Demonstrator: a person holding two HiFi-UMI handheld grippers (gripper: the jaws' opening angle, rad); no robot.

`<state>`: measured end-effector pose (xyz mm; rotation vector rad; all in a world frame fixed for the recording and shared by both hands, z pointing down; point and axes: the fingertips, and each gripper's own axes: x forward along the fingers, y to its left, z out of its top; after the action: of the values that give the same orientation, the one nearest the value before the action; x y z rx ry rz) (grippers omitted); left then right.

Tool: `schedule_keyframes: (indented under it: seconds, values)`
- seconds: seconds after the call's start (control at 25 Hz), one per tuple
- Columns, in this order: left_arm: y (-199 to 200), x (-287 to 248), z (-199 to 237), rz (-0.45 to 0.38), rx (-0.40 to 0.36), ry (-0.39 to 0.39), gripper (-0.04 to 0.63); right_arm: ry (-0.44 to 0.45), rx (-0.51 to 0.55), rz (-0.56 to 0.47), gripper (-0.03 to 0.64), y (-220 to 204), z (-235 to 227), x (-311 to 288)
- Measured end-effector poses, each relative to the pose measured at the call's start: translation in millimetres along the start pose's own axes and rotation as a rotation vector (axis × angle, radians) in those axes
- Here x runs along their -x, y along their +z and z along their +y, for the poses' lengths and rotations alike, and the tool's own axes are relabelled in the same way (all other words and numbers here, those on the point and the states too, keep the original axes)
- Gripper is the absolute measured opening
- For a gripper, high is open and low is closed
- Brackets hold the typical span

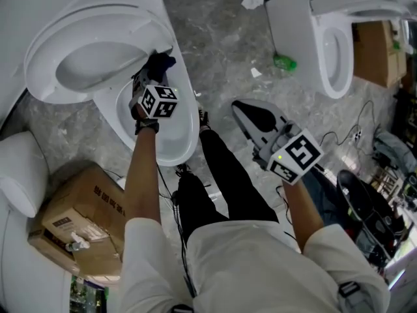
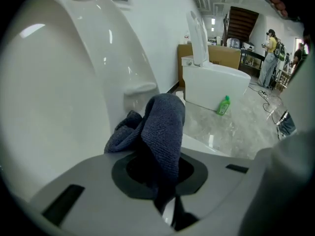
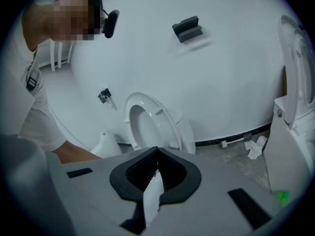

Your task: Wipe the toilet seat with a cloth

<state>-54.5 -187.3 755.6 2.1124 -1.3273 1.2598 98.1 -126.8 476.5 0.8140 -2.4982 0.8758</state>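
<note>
Left gripper [image 1: 149, 76] clamps dark cloth [image 2: 163, 126] just beside raised seat [image 1: 39, 64], above bowl [image 1: 171, 143]. Right gripper [image 1: 247, 113] jaws together, empty, well apart over floor [image 1: 221, 51].

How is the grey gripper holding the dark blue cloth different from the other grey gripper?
The left gripper is shut on the dark blue cloth; the right gripper is shut on nothing. The left gripper is at the white toilet bowl; the right gripper is over the grey floor. Both are grey, with jaws closed.
</note>
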Motion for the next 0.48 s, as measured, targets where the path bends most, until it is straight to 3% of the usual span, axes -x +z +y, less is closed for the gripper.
schedule_keyframes:
  seconds: [0.2,0.48]
  values:
    - [-26.5,0.9,4.9,0.035,-0.033,0.018,0.043,0.016,0.048,0.075,0.028,-25.4,12.7,-3.6]
    - [-56.5,10.7,17.6,0.071,-0.061,0.040,0.043,0.030,0.075,0.101,0.028,-35.2,30.3,-15.9]
